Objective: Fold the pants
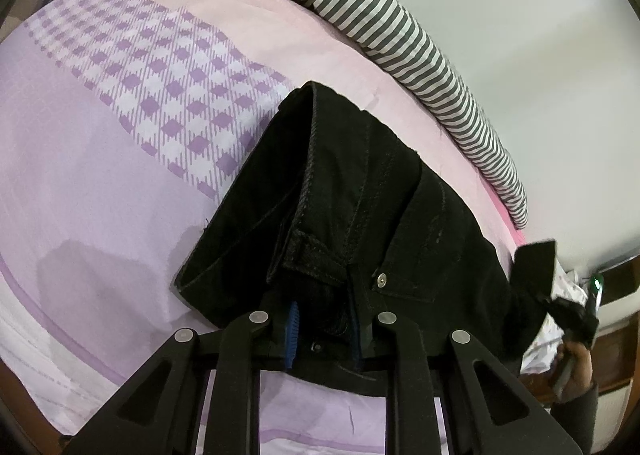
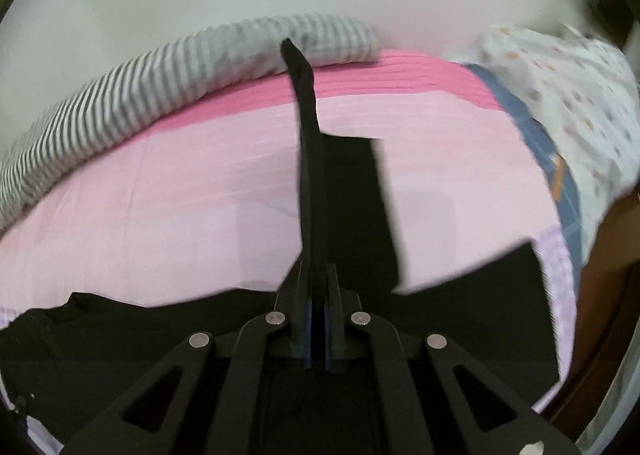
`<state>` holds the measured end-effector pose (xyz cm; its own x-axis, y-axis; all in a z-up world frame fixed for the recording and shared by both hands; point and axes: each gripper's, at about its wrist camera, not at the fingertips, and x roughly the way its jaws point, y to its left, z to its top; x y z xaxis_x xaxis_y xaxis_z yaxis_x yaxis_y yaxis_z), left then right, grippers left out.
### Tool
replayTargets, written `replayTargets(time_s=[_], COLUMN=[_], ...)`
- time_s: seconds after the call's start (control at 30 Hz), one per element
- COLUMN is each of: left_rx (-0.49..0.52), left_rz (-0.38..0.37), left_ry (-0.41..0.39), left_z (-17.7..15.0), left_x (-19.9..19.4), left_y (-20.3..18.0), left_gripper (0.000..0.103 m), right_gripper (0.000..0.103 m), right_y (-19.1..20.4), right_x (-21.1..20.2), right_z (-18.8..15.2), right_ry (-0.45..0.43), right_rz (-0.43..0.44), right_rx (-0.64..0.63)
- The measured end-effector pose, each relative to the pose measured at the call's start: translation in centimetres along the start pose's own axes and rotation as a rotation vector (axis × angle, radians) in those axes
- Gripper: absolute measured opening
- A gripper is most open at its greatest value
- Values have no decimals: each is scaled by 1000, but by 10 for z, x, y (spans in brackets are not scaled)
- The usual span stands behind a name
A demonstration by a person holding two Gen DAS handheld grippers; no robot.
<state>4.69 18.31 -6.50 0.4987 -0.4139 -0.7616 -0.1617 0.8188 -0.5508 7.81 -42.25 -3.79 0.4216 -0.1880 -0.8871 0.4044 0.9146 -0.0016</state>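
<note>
While we hold the black denim pants [image 1: 360,215] over the bed, our left gripper [image 1: 324,331] is clamped on the waistband end, its blue-padded fingers [image 1: 292,329] pressed into the thick fabric near a small metal rivet [image 1: 383,277]. The folded pants rise away from that gripper above the pink and lilac checked bedsheet [image 1: 120,135]. Our right gripper [image 2: 319,319] is closed on a thin edge of the same black cloth [image 2: 308,175], which stands up from between its jaws as a narrow strip, blurred in this view. A grey-and-white striped blanket [image 1: 380,27] lies along the far edge of the bed against the pale wall [image 1: 500,15]. A white spotted cloth [image 2: 560,95] sits at the right.
</note>
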Motion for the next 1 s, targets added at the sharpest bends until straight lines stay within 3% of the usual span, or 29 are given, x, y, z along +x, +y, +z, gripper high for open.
replayTargets(time_s=[0.2, 0.4, 0.6, 1.0], left_rx=[22, 74, 106, 185], left_rz=[-3, 18, 60, 94], left_ry=[-9, 22, 90, 77], left_z=[5, 9, 7, 14], left_x=[-9, -12, -2, -3], left_y=[0, -1, 6, -1], left_gripper=[19, 18, 18, 18], right_gripper=[2, 2, 2, 2], right_y=[-56, -86, -103, -114], right_x=[-24, -24, -3, 6], right_z=[-34, -73, -110, -138], right_ry=[-12, 16, 85, 98], right_rz=[-23, -15, 17, 37], right_rx=[97, 187, 247, 292])
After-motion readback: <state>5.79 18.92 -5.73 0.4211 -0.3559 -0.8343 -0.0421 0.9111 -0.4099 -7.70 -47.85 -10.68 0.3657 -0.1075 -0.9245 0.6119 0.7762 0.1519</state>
